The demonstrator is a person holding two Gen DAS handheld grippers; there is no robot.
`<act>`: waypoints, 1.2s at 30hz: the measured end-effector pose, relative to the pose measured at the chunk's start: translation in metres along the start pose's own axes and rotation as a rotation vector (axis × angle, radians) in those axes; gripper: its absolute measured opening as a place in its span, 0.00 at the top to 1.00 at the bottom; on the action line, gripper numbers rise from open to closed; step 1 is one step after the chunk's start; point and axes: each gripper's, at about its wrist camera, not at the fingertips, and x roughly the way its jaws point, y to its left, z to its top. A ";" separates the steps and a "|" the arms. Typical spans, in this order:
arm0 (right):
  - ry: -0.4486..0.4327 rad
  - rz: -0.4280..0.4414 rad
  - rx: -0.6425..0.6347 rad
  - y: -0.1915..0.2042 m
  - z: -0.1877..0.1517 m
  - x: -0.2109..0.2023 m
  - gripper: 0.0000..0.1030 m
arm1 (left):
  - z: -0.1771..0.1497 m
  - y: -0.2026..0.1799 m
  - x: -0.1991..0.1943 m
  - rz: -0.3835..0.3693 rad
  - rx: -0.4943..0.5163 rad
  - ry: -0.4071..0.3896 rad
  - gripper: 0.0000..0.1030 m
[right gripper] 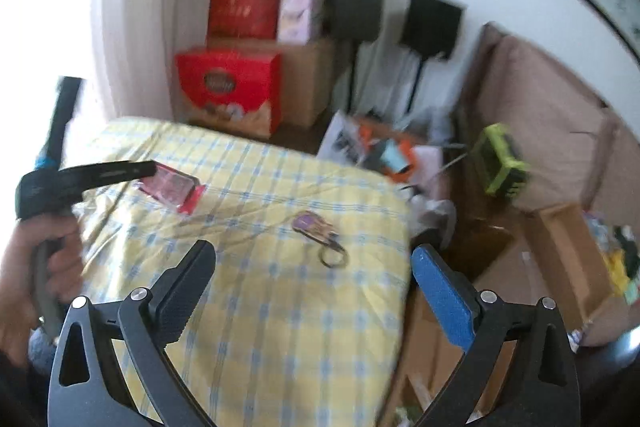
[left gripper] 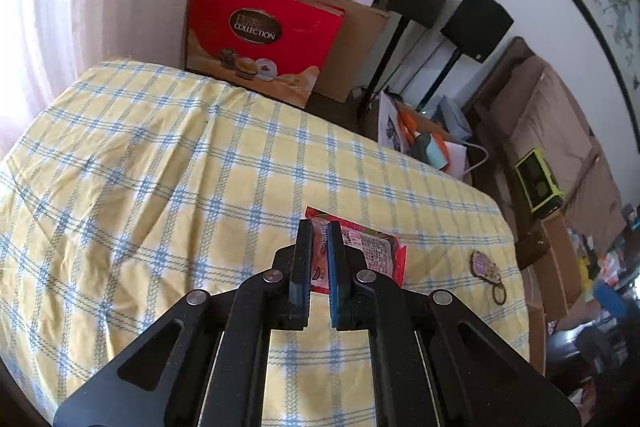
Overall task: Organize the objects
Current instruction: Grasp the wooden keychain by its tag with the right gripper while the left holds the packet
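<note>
Tongs on the left point(left gripper: 320, 227) clamp a red snack packet point(left gripper: 372, 255); right tongs point(right gripper: 314, 253) gape wide over the keychain point(right gripper: 316, 227).

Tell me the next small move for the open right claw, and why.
Probably ease the right claw forward and down over the keychain. It lies loose on the checked tablecloth just ahead of the spread fingers, touched by nothing, while the left claw is already shut on the red snack packet.
</note>
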 end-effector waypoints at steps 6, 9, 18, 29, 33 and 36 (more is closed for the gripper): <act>0.134 -0.033 0.066 -0.014 0.011 0.088 0.03 | -0.002 -0.001 0.000 0.013 0.006 -0.003 0.94; 0.163 -0.063 0.098 -0.016 0.009 0.111 0.03 | -0.003 -0.002 0.000 0.023 0.014 -0.006 0.94; 0.190 -0.067 0.132 -0.008 0.002 0.131 0.09 | -0.004 -0.004 -0.002 0.024 0.021 -0.007 0.94; 0.127 0.010 0.162 0.000 -0.001 0.117 0.50 | -0.003 -0.002 -0.002 0.020 0.008 -0.008 0.94; 0.108 0.015 0.160 0.004 -0.002 0.106 0.50 | -0.004 -0.005 -0.005 0.012 0.022 -0.014 0.94; 0.085 0.031 0.183 0.006 -0.004 0.089 0.50 | -0.004 -0.008 -0.011 0.001 0.026 -0.011 0.94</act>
